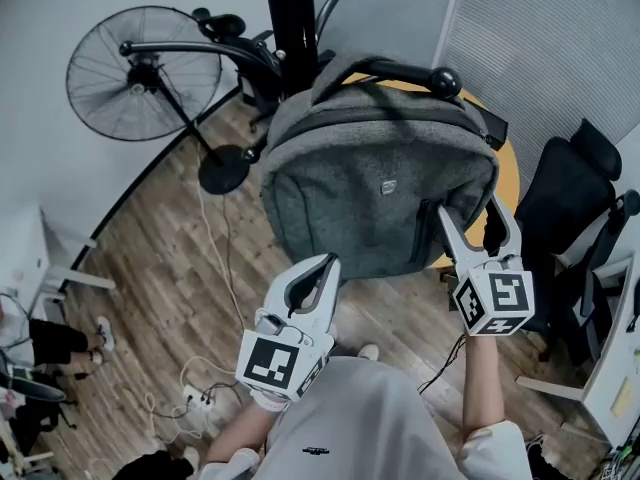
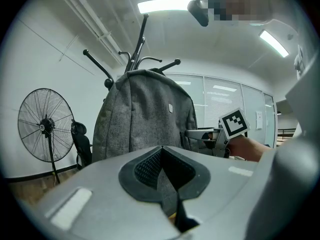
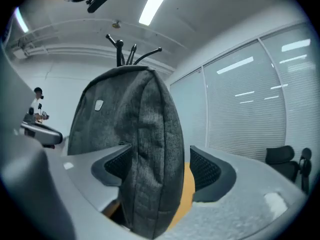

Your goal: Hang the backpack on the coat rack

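Note:
A grey backpack (image 1: 380,178) hangs by its top handle from a hook of the black coat rack (image 1: 295,28). My right gripper (image 1: 470,208) is open at the bag's lower right side. In the right gripper view the bag's side edge (image 3: 145,149) stands between the two pads (image 3: 207,171) without being pressed. My left gripper (image 1: 328,263) is shut and empty, just in front of the bag's lower left corner and apart from it. The left gripper view shows the whole backpack (image 2: 145,114) on the rack (image 2: 137,49), with the right gripper (image 2: 200,134) at its side.
A standing fan (image 1: 140,68) is left of the rack. A round wooden table (image 1: 508,173) sits behind the bag, with a black office chair (image 1: 570,198) and a white desk (image 1: 620,368) to the right. Cables and a power strip (image 1: 195,398) lie on the wood floor.

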